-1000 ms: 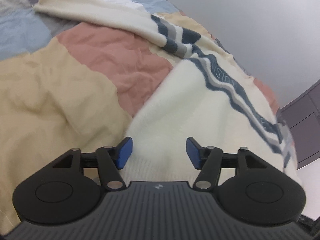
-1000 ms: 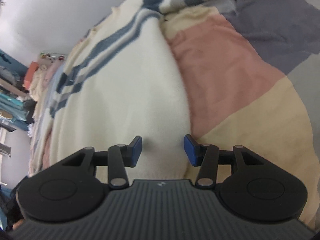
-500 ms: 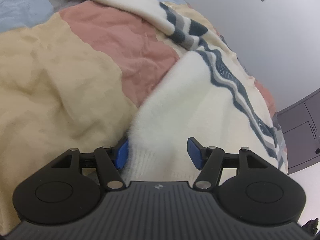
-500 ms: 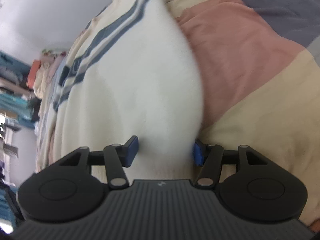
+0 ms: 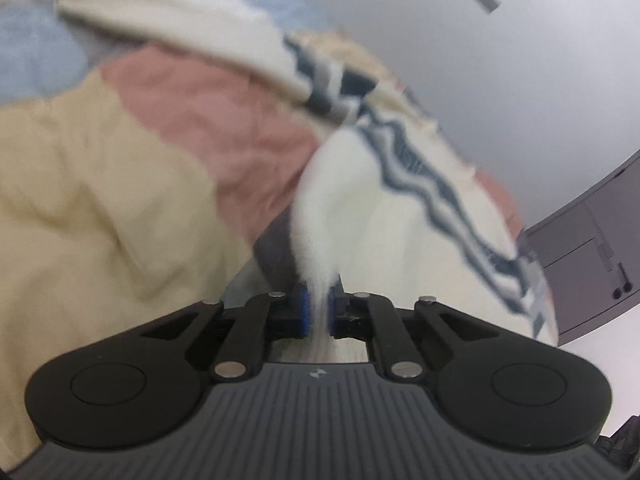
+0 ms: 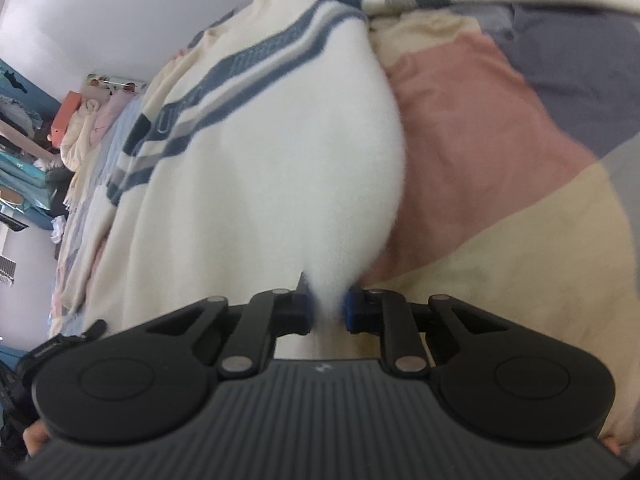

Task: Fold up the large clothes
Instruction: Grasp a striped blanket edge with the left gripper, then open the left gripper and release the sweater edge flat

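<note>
Now both claws have bitten down where, half a second ago, they stood wide on either side of the cloth. The left gripper (image 5: 317, 312) is clenched on a pinch of the sweater's (image 5: 408, 240) cream hem, the blue pads (image 5: 305, 312) squeezing the knit into a thin ridge that rises out of them. The right gripper (image 6: 329, 312) is closing on the other hem corner of the sweater (image 6: 260, 184), with a tuft of white knit already pressed between its pads (image 6: 349, 312).

The sweater lies spread on the bed, over the patchwork bedspread (image 5: 100, 184) of tan, pink, blue and grey patches, its striped chest and 1 sleeve (image 5: 180, 28) reaching toward the far side by the wall. At each grip the hem stands slightly off the bedspread, and a shadow shows under it in the left view.

So the grasp step looks done. With 2 corners held, the next move is likely to carry the hem up toward the stripes for the first fold.
</note>
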Demonstrator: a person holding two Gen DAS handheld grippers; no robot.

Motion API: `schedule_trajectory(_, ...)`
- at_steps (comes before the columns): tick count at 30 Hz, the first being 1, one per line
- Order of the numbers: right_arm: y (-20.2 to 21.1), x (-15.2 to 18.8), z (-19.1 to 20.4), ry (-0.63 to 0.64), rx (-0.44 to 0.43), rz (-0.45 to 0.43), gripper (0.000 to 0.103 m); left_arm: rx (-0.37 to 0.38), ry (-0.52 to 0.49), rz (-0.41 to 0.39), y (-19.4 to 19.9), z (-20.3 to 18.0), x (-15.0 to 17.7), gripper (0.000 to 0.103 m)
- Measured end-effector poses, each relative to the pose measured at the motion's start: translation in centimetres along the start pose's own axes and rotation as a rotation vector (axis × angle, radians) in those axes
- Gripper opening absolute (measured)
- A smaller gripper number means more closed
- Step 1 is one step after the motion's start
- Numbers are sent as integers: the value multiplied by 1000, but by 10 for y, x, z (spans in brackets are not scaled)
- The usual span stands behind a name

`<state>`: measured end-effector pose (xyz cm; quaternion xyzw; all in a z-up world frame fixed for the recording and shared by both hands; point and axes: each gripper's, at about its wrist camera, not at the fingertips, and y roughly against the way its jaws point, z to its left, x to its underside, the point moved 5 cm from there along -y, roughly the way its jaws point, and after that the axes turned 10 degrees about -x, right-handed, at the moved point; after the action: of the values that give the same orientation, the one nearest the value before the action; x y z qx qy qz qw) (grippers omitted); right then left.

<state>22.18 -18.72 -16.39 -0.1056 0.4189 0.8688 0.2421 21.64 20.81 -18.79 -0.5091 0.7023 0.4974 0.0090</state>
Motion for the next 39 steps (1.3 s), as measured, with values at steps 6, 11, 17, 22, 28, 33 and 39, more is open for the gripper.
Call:
schedule_trajectory(6, 15, -1, 8, 121, 95, 14, 17, -54, -26, 7, 13, 1, 10, 9)
schedule_trajectory(11, 2, 12, -8, 116, 163, 63, 18, -136, -41, 83, -9, 9, 18, 10)
schedule_trajectory(17, 16, 10, -8, 107, 209, 11, 39, -143, -83, 28, 3, 4, 16, 39)
schedule_trajectory(22, 39, -1, 9, 200, 232, -141, 43, -167, -157, -120, 30, -8, 3, 51)
schedule_trajectory(28, 34, -11, 49, 373, 179, -242, 43, -107, -317, -205, 33, -54, -6, 51)
schedule_trajectory(33, 3, -13, 81, 489, 134, -255, 43, -24, -489, -253, 18, -111, 2, 57)
schedule_trajectory(39, -31, -24, 86, 565, 136, -276, 43, -8, -574, -242, -27, -147, 12, 57)
